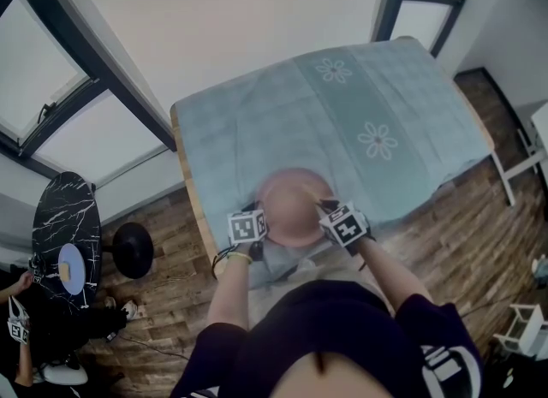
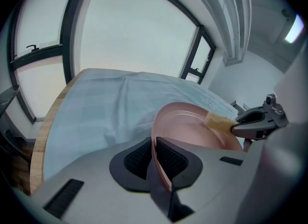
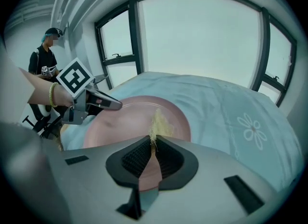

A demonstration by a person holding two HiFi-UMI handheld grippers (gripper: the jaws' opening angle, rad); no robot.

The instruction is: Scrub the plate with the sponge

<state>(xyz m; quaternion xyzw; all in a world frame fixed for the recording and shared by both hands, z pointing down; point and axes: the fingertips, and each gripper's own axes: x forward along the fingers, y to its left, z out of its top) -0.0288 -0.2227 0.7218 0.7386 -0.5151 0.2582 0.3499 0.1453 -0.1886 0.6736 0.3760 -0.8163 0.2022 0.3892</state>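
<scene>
A pink plate (image 1: 291, 206) is held tilted above the near edge of the table. My left gripper (image 1: 255, 227) is shut on the plate's left rim (image 2: 155, 147), which runs between its black pads. My right gripper (image 1: 336, 216) is shut on a thin yellow sponge (image 3: 159, 124), pressed flat against the plate's inner face (image 3: 130, 119). In the left gripper view the sponge (image 2: 219, 122) lies on the far side of the plate (image 2: 187, 126), in the right gripper's tips (image 2: 240, 126). In the right gripper view my left gripper (image 3: 103, 101) reaches in at the plate's left edge.
A light blue cloth with flower prints (image 1: 377, 139) covers the wooden table (image 1: 190, 191). Big windows stand behind the table. A person (image 3: 45, 57) stands at the left of the right gripper view. On the floor left of the table are a black marble table (image 1: 64, 234) and a stool (image 1: 133, 249).
</scene>
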